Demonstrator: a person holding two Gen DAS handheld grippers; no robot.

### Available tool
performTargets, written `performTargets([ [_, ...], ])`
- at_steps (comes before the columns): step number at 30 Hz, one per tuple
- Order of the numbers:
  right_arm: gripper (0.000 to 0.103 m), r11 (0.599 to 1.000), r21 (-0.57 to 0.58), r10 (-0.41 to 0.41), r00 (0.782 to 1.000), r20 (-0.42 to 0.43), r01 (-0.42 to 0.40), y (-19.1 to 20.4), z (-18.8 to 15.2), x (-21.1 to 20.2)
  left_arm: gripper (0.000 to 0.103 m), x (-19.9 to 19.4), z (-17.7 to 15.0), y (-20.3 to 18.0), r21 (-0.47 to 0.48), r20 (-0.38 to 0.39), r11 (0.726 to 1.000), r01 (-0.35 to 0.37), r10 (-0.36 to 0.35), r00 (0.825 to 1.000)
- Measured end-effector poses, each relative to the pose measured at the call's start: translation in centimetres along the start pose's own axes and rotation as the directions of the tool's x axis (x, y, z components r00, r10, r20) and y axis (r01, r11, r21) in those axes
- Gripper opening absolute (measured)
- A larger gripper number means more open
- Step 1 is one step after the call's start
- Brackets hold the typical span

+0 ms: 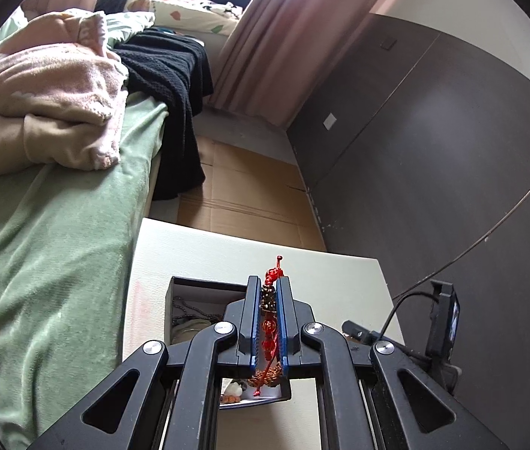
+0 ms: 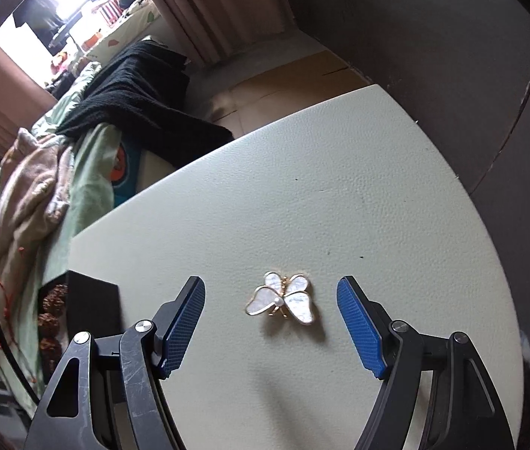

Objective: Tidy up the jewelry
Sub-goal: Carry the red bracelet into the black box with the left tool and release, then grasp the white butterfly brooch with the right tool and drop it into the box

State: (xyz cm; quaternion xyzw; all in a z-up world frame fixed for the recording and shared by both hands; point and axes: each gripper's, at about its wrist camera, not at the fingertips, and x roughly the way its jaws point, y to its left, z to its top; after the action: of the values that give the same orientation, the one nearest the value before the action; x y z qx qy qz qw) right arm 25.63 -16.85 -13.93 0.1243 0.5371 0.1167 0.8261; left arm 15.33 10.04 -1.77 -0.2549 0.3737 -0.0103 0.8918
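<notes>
My left gripper (image 1: 268, 281) is shut on a red corded bracelet (image 1: 269, 322) with red and dark beads; its knotted end sticks out past the fingertips and brown beads hang below. It hovers over an open black jewelry box (image 1: 190, 292) holding chains and other pieces. In the right wrist view, a white butterfly brooch (image 2: 283, 298) with gold edging lies flat on the pale table (image 2: 302, 187). My right gripper (image 2: 270, 287) stands open above it, one blue pad on each side, not touching it. The black box (image 2: 92, 300) shows at the left there.
A bed with a green sheet (image 1: 51, 243), pink blanket (image 1: 40, 101) and black knit throw (image 1: 167, 75) runs along the table's left. Dark wardrobe panels (image 1: 433, 150) stand to the right. Cardboard (image 1: 250, 191) covers the floor beyond. A phone on a mount (image 1: 446, 322) sits at the right.
</notes>
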Motion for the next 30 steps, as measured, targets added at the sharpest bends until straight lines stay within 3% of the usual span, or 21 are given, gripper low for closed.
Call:
performTargets([
  [7,0.069,0.98,-0.085,-0.182,0.983,0.007,0.182,1.7,-0.8,0.7,0.008,-0.1,-0.1,0.0,0.006,0.003,1.0,-0.024,0.024,1.0],
  [9,0.061,0.955,-0.138,-0.262,0.965,0.021,0.263,2.5,-1.3,0.9,0.008,0.0,-0.2,0.2,-0.002,0.002,0.999,-0.036,0.036,0.999],
  [11,0.042,0.952,-0.156,-0.261,0.965,0.036,0.263,2.9,-1.4,0.8,0.008,0.1,-0.3,0.3,0.0,0.002,0.999,-0.039,0.039,0.999],
  [12,0.042,0.952,-0.158,-0.26,0.965,0.033,0.262,2.8,-1.3,0.6,0.009,0.3,-0.3,0.3,0.001,-0.004,0.999,-0.038,0.038,0.999],
  [16,0.042,0.987,-0.079,-0.142,0.99,0.007,0.142,1.0,-0.9,-0.3,0.014,1.1,-0.5,0.7,-0.023,-0.08,0.999,-0.037,0.036,0.996],
  [18,0.042,0.998,-0.031,-0.059,0.998,-0.004,0.059,0.0,-0.8,-0.9,0.038,1.1,-0.7,1.1,-0.038,-0.093,0.998,-0.048,0.044,0.995],
  [21,0.042,1.0,0.005,0.011,1.0,0.004,-0.011,-0.7,-0.7,-1.8,0.063,0.3,-0.8,1.6,-0.068,-0.061,0.996,-0.054,0.05,0.997],
  [26,0.042,0.992,0.017,0.123,0.991,0.049,-0.124,0.0,-1.4,-4.0,0.064,-0.7,-0.9,2.1,-0.074,-0.045,0.994,-0.086,0.083,0.996],
  [30,0.042,0.971,-0.014,0.238,0.968,0.077,-0.238,2.0,-1.8,-5.7,0.064,-1.0,-1.1,2.5,-0.067,-0.05,0.992,-0.107,0.104,0.993],
])
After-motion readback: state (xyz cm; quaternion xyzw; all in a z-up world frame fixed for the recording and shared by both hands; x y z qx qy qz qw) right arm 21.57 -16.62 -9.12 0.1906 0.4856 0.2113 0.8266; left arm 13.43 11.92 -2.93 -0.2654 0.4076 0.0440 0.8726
